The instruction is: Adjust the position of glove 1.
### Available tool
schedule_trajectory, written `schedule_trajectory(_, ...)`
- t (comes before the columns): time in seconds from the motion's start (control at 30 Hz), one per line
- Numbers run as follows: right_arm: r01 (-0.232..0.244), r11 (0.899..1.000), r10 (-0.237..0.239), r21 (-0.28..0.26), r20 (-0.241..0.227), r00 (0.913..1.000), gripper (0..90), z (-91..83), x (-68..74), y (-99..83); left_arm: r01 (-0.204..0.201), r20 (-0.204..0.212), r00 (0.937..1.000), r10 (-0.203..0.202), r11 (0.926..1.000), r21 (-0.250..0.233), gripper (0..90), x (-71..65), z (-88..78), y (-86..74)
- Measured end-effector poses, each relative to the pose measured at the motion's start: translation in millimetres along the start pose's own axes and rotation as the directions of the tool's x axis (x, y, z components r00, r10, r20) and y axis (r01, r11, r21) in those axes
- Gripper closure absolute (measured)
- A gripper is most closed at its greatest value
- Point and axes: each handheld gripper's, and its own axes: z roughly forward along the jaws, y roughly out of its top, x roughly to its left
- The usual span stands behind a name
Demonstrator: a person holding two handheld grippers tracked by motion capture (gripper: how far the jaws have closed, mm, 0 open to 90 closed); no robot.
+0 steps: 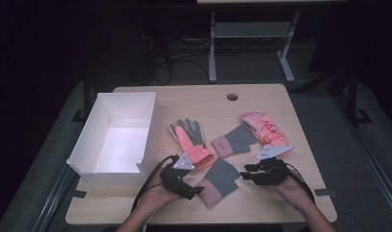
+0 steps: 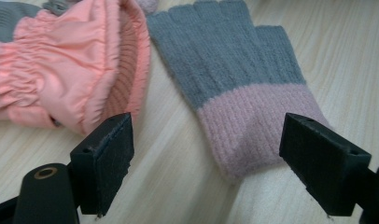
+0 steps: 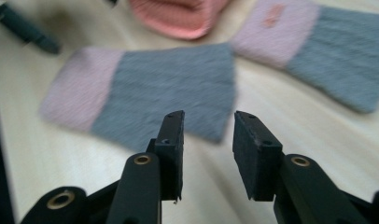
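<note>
A grey knit glove with a pink cuff (image 1: 217,181) lies near the table's front edge between my two grippers. My left gripper (image 1: 196,191) is at its cuff end. In the left gripper view that gripper (image 2: 211,161) stands wide open, with the pink cuff (image 2: 257,126) lying between the jaws and no pad pressing on it. My right gripper (image 1: 246,173) sits just right of the glove's fingers. Its jaws (image 3: 208,154) are partly open with nothing between them, and the glove (image 3: 169,88) lies blurred just beyond.
A pink ski glove (image 1: 190,140) lies behind the left gripper, its cuff (image 2: 71,60) close to the left jaw. A second knit glove (image 1: 235,139) and a second pink ski glove (image 1: 264,129) lie farther back. A white open box (image 1: 88,140) stands at the table's left.
</note>
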Motion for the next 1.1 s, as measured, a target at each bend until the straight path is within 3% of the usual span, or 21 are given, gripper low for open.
schedule_trajectory(0.13,-0.024,1.000,0.024,-0.008,0.042,0.9988,61.3,5.7,-12.1,9.6,-0.013,0.004,0.9999,0.013,0.9998,0.017,17.2,-1.6,2.4,-0.3)
schedule_trajectory(0.2,-0.043,0.999,0.044,-0.018,0.070,0.9966,61.9,7.9,-17.3,15.2,-0.001,0.002,1.0000,0.001,1.0000,0.005,17.3,-1.8,2.9,-0.3)
schedule_trajectory(0.33,-0.076,0.996,0.080,-0.048,0.093,0.9925,62.9,12.0,-27.2,25.7,-0.007,-0.001,1.0000,0.007,0.9999,0.009,17.2,-0.2,1.9,-0.7)
schedule_trajectory(0.37,-0.085,0.995,0.091,-0.051,0.125,0.9879,62.9,17.8,-33.9,34.8,-0.006,0.002,1.0000,0.006,0.9999,0.010,17.3,0.5,1.5,-1.5)
schedule_trajectory(0.43,-0.088,0.994,0.096,-0.063,0.147,0.9845,62.8,22.7,-39.9,41.2,0.010,0.000,1.0000,-0.010,1.0000,0.001,17.3,0.0,1.5,-3.1)
schedule_trajectory(0.6,-0.113,0.991,0.125,-0.069,0.203,0.9712,62.4,38.8,-51.4,59.4,-0.005,-0.003,1.0000,0.005,0.9999,0.010,17.3,2.0,-1.3,-6.7)
schedule_trajectory(0.67,-0.130,0.989,0.143,-0.076,0.215,0.9661,62.1,46.2,-55.0,64.6,0.007,-0.004,1.0000,-0.007,1.0000,0.000,17.3,2.3,-2.4,-8.4)
schedule_trajectory(0.87,-0.155,0.987,0.162,-0.047,0.274,0.9480,61.0,70.4,-64.2,71.3,0.018,-0.003,0.9998,-0.018,0.9998,0.000,17.3,4.1,-4.8,-11.6)
schedule_trajectory(0.9,-0.155,0.987,0.162,-0.047,0.274,0.9480,61.0,70.4,-64.2,71.3,0.018,-0.003,0.9998,-0.018,0.9998,0.000,17.3,4.1,-4.8,-11.6)
schedule_trajectory(0.97,-0.159,0.987,0.148,0.012,0.290,0.9455,61.1,82.3,-66.6,65.4,0.026,-0.003,0.9997,-0.026,0.9996,-0.008,17.3,3.7,-5.4,-13.3)
schedule_trajectory(1.1,-0.155,0.988,0.150,-0.006,0.297,0.9430,65.5,83.8,-66.4,62.6,0.018,-0.007,0.9998,-0.018,0.9998,0.000,17.3,5.0,-6.8,-14.1)
